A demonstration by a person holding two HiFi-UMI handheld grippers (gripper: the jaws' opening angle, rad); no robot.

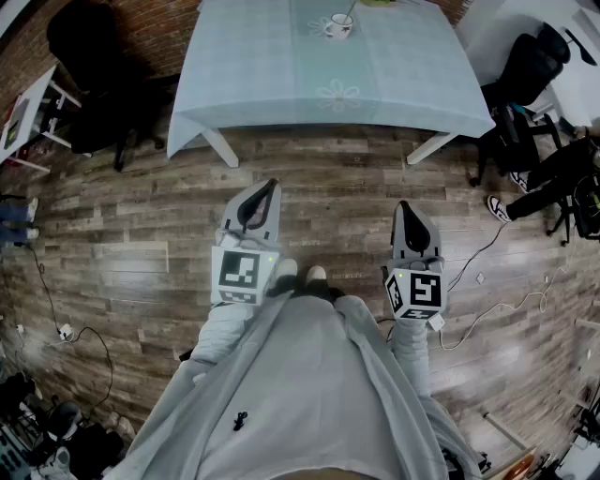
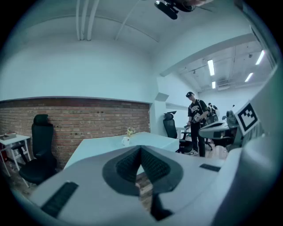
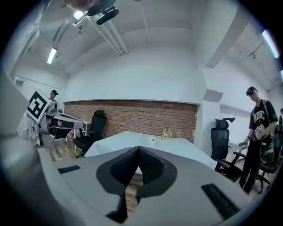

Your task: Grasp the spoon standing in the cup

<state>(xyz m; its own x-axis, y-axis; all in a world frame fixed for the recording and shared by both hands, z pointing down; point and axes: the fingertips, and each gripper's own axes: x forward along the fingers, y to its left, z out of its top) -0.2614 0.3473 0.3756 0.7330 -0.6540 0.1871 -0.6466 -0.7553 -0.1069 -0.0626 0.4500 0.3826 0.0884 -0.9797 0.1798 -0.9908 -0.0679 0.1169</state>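
A white cup (image 1: pixel 338 26) stands near the far edge of the table with the pale blue cloth (image 1: pixel 281 75), and a thin spoon (image 1: pixel 350 13) leans out of it. The cup is small and far off in the left gripper view (image 2: pixel 126 140) and the right gripper view (image 3: pixel 151 141). My left gripper (image 1: pixel 273 185) and right gripper (image 1: pixel 404 205) hang side by side over the wooden floor, well short of the table's near edge. Both point toward the table. Each has its jaws closed together with nothing between them, as seen for the left gripper (image 2: pixel 140 148) and the right gripper (image 3: pixel 138 148).
A black office chair (image 1: pixel 94 56) and a white side table (image 1: pixel 28 112) stand left of the table. More chairs (image 1: pixel 525 75) and floor cables (image 1: pixel 497 300) are on the right. A person (image 3: pixel 258 128) stands off to the right. A small yellow plant (image 3: pixel 166 133) sits behind the cup.
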